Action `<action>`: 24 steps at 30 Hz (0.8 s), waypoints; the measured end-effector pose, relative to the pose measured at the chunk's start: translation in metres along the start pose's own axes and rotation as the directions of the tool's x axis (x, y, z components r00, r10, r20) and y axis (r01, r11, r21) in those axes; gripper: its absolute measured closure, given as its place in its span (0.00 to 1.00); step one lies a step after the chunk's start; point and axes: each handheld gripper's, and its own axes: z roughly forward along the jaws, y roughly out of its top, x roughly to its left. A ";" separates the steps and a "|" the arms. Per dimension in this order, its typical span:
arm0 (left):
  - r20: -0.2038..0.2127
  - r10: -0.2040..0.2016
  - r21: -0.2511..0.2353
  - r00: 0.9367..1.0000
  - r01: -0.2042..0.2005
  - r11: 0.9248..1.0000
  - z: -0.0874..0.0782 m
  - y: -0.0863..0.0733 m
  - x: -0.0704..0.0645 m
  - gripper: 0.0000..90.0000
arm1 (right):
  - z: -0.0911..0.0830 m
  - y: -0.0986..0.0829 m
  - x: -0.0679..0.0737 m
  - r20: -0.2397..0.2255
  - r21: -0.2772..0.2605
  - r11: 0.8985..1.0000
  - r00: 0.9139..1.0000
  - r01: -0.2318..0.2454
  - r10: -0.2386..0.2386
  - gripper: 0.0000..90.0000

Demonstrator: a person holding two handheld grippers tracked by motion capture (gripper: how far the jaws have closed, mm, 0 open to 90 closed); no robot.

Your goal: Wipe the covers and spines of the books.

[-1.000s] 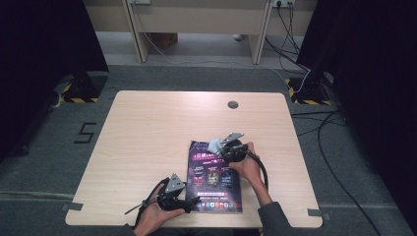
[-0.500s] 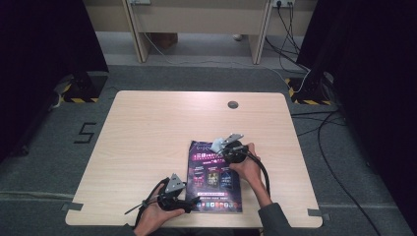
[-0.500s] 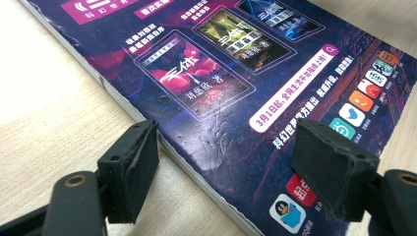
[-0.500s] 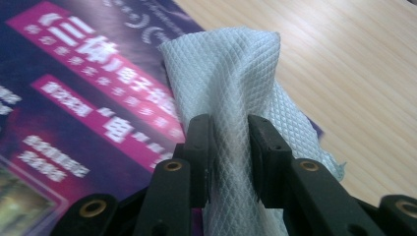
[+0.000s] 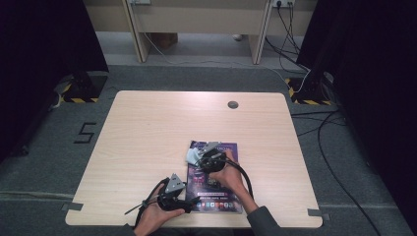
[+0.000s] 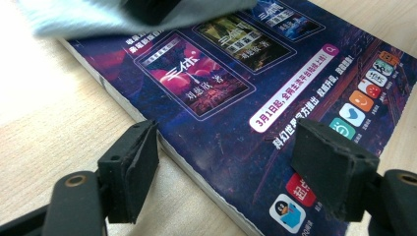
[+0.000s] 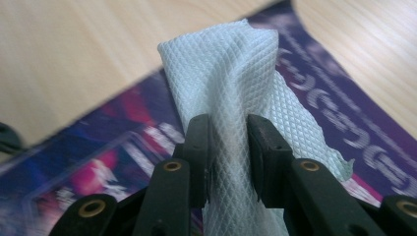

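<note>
While the right tongs [image 7: 228,147] pinch a bunched pale-blue cloth with a woven diamond texture [image 7: 231,83], their two black jaws are closed hard on its folds, and the cloth rises past the tips and spills toward four o'clock in the right gripper view. Beneath it lies the glossy purple magazine with printed film posters and app icons [image 5: 215,179], flat on the pale wooden counter [image 5: 147,128].

Seen from the high view, the right tongs [image 5: 202,158] sit over the magazine's far end, at about twelve o'clock on the cover, with the cloth [image 5: 192,155] at ten o'clock of them, so I judge the wipe would run toward six o'clock, down the magazine's long axis toward the person.

Meanwhile the left tongs [image 6: 223,162] stand apart, jaws wide and gripping nothing, straddling the magazine's [image 6: 275,83] near edge: one jaw over bare counter [image 6: 54,123], the other over the cover. From above, the left tongs [image 5: 189,205] are at the magazine's seven o'clock corner, well placed to steady it.

The left gripper view gives the readable cover print and the page-edge thickness, with the cloth [image 6: 98,17] blurred at twelve o'clock; the right gripper view gives the clamp itself.
</note>
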 end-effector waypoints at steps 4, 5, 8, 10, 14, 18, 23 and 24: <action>0.000 0.001 0.002 1.000 -0.001 1.000 0.000 0.000 0.000 0.28 | 0.002 0.005 0.012 -0.011 0.007 0.999 0.999 0.042 -0.042 0.80; 0.000 0.001 0.004 1.000 -0.001 1.000 0.000 0.000 0.000 0.28 | 0.002 0.005 0.012 -0.013 0.005 0.999 0.999 0.051 -0.051 0.80; -0.002 -0.001 0.008 1.000 0.001 1.000 -0.001 0.001 0.000 0.28 | 0.000 0.002 0.006 -0.016 0.010 1.000 0.999 0.029 -0.029 0.79; -0.003 0.002 0.007 1.000 -0.002 1.000 -0.001 0.000 -0.001 0.28 | -0.004 -0.003 -0.001 0.011 0.017 1.000 1.000 0.019 -0.019 0.79; 0.001 -0.001 0.027 1.000 0.001 1.000 -0.004 0.001 -0.001 0.27 | -0.018 -0.020 -0.025 0.094 0.040 0.999 0.995 -0.017 0.013 0.79; 0.023 0.010 0.048 1.000 -0.011 0.999 -0.011 0.000 -0.001 0.29 | -0.032 -0.041 -0.054 0.179 0.047 0.994 0.980 -0.099 0.089 0.79; 0.025 0.040 0.048 0.999 -0.041 0.998 -0.017 -0.005 -0.007 0.36 | -0.041 -0.056 -0.076 0.204 0.019 0.983 0.963 -0.183 0.175 0.78; 0.023 0.043 0.052 0.999 -0.044 0.998 -0.017 -0.004 -0.008 0.37 | -0.041 -0.057 -0.077 0.205 0.020 0.982 0.962 -0.187 0.179 0.78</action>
